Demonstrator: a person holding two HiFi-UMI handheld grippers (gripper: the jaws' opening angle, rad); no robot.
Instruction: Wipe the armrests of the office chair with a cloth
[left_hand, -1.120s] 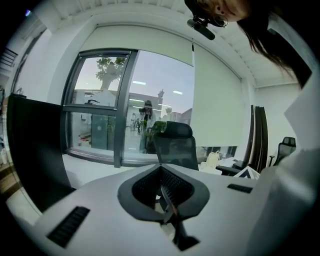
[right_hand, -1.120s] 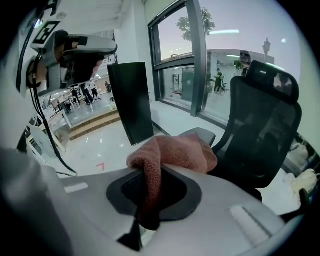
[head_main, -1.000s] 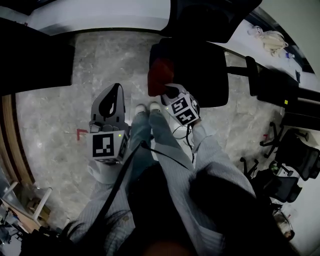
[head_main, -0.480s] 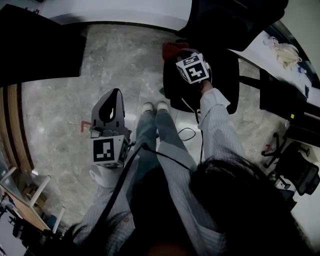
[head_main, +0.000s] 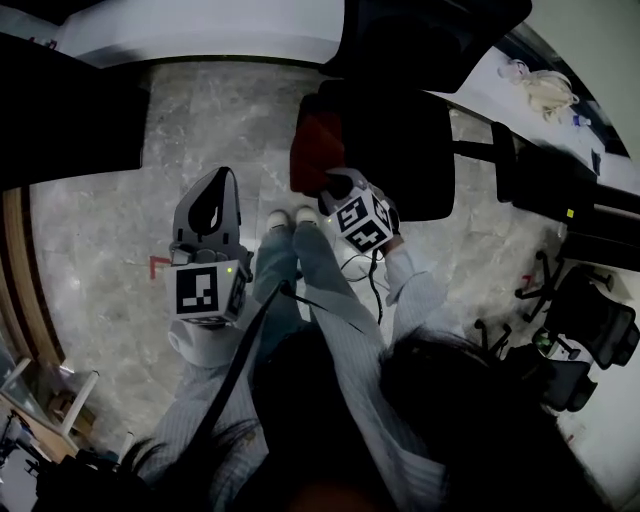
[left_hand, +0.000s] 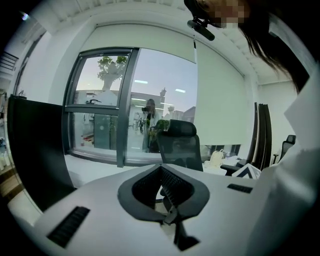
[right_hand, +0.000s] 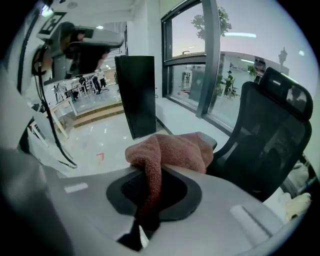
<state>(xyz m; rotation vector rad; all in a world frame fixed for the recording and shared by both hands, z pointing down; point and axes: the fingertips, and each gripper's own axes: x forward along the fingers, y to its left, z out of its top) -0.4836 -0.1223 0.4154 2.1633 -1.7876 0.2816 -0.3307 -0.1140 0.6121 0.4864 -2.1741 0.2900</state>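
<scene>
A black office chair stands in front of me on the marble floor. A reddish cloth lies over its left armrest, whose grey end shows past the cloth in the right gripper view. My right gripper is shut on a fold of that cloth and rests at the near end of the armrest. My left gripper hangs apart over the floor to the left, shut and empty. The chair's other armrest sits on the right.
A black panel stands at the left and shows again beside the window. A desk with a white bag and more black chairs crowd the right. My shoes are just short of the seat. A red floor mark lies left.
Half a second ago my right gripper and the cloth were farther along the armrest; they have slid back to the near end. The left gripper stayed put.
</scene>
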